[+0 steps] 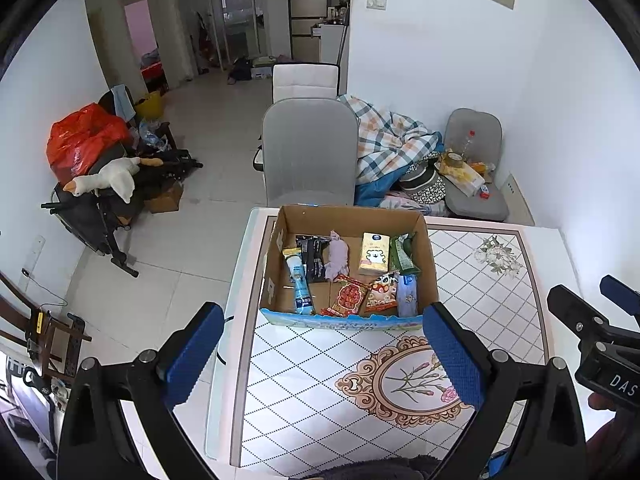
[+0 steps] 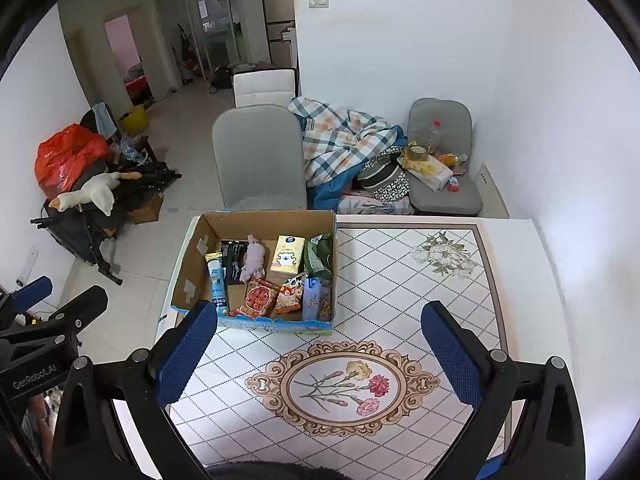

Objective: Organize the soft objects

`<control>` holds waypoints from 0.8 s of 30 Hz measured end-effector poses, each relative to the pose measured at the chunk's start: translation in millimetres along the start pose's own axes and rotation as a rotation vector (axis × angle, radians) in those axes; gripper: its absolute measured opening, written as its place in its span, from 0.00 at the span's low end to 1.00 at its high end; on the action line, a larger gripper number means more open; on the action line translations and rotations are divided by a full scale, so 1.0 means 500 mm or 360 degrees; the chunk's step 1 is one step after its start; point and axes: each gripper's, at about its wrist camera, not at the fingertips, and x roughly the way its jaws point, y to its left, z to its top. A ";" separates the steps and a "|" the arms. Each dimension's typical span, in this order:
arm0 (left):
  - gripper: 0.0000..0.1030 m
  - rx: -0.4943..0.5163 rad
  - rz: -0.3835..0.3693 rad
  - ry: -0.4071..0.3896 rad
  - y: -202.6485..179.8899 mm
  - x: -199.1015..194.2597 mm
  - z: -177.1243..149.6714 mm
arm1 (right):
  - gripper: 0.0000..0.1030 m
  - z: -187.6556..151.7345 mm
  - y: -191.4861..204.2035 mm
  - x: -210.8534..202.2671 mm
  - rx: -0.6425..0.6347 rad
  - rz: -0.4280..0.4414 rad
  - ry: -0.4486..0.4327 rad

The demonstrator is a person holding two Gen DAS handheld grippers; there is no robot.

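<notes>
Room: dining corner, tiled table (image 2: 400,280) with flower pattern, grey chair (image 2: 258,160) behind it.
Box: cardboard box (image 1: 348,216) stands at the far left part of the table and holds the soft packets and a small lilac plush toy (image 1: 337,256).
Left gripper (image 1: 324,356): jaws wide apart, holding nothing, box straight ahead and near.
Right gripper (image 2: 320,352): also wide open and empty, box ahead to its left.
Nearer: left one, I judge.
Obstacle: only the near box wall.

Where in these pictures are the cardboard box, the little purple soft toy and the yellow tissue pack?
cardboard box (image 1: 352,216): left wrist view, on its far inner wall.
purple soft toy (image 1: 337,258): left wrist view, on its body.
yellow tissue pack (image 2: 286,259): right wrist view, on its front face.
</notes>
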 end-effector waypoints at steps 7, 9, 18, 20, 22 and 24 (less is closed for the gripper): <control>0.99 -0.0001 0.0005 0.0004 0.000 -0.006 -0.002 | 1.00 -0.002 -0.002 -0.013 -0.0014 -0.0039 -0.0023; 0.99 0.0001 0.0011 0.0002 -0.002 -0.010 -0.002 | 1.00 -0.003 -0.004 -0.018 -0.0016 -0.0056 -0.0035; 0.99 -0.0005 0.0009 0.0001 -0.002 -0.009 -0.002 | 1.00 -0.001 -0.008 -0.025 -0.0016 -0.0064 -0.0046; 0.99 -0.0004 0.0014 0.0004 -0.001 -0.011 -0.005 | 1.00 0.000 -0.009 -0.026 -0.0021 -0.0064 -0.0043; 0.99 -0.0006 0.0019 0.0009 0.001 -0.012 -0.007 | 1.00 -0.001 -0.009 -0.027 -0.0023 -0.0064 -0.0043; 0.99 -0.0013 0.0021 0.0012 0.004 -0.012 -0.008 | 1.00 -0.002 -0.010 -0.028 -0.0030 -0.0077 -0.0050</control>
